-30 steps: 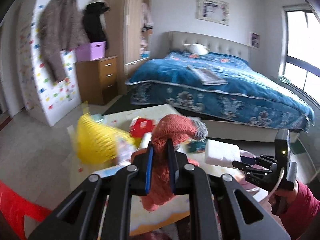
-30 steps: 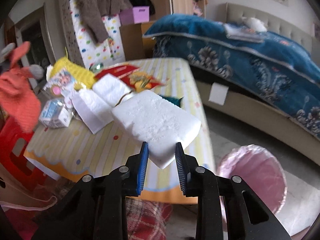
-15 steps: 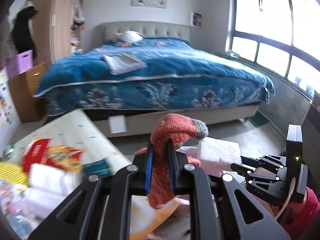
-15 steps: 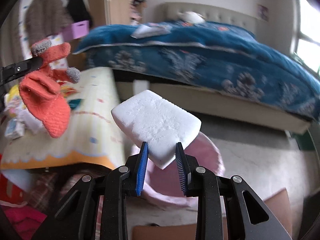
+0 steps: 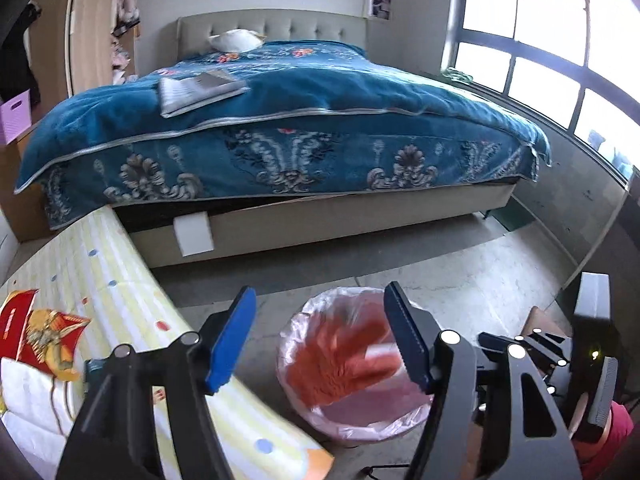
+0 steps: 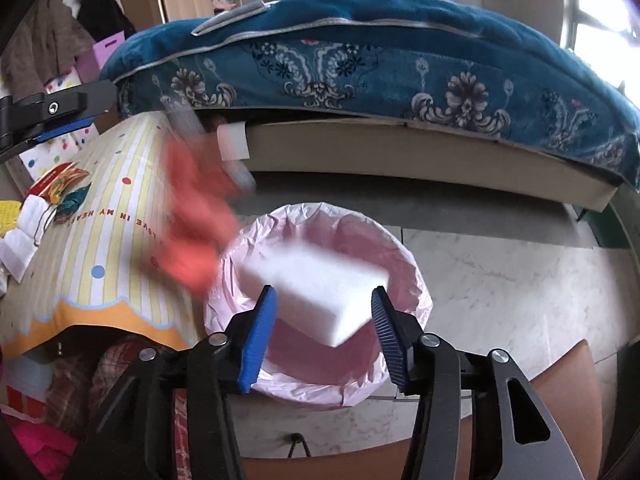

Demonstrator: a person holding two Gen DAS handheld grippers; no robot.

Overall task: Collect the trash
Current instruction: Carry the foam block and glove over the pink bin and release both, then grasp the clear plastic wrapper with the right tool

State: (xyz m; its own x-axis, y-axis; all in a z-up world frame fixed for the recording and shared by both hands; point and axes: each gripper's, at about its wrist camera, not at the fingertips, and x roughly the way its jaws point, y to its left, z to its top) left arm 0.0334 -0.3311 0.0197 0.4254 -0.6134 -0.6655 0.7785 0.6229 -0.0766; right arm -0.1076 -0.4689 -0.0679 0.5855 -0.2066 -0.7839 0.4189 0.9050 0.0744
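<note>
A bin with a pink bag (image 5: 352, 420) (image 6: 404, 264) stands on the floor beside the low table. My left gripper (image 5: 320, 344) is open above it, and the orange knitted glove (image 5: 340, 364) (image 6: 196, 216) is blurred in mid-fall over the bin. My right gripper (image 6: 322, 332) is open too, and the white foam block (image 6: 316, 288) is dropping free between its jaws over the bin. The right gripper also shows at the right in the left wrist view (image 5: 532, 356).
A low table with a striped yellow cloth (image 5: 104, 280) (image 6: 116, 184) holds red wrappers (image 5: 36, 328) and white packets (image 6: 20, 236). A bed with a blue cover (image 5: 280, 120) stands behind. A brown box (image 6: 560, 392) lies by the bin.
Both grippers have swung over the bin and opened. The glove has left the left gripper and the foam block has left the right; both are falling.
</note>
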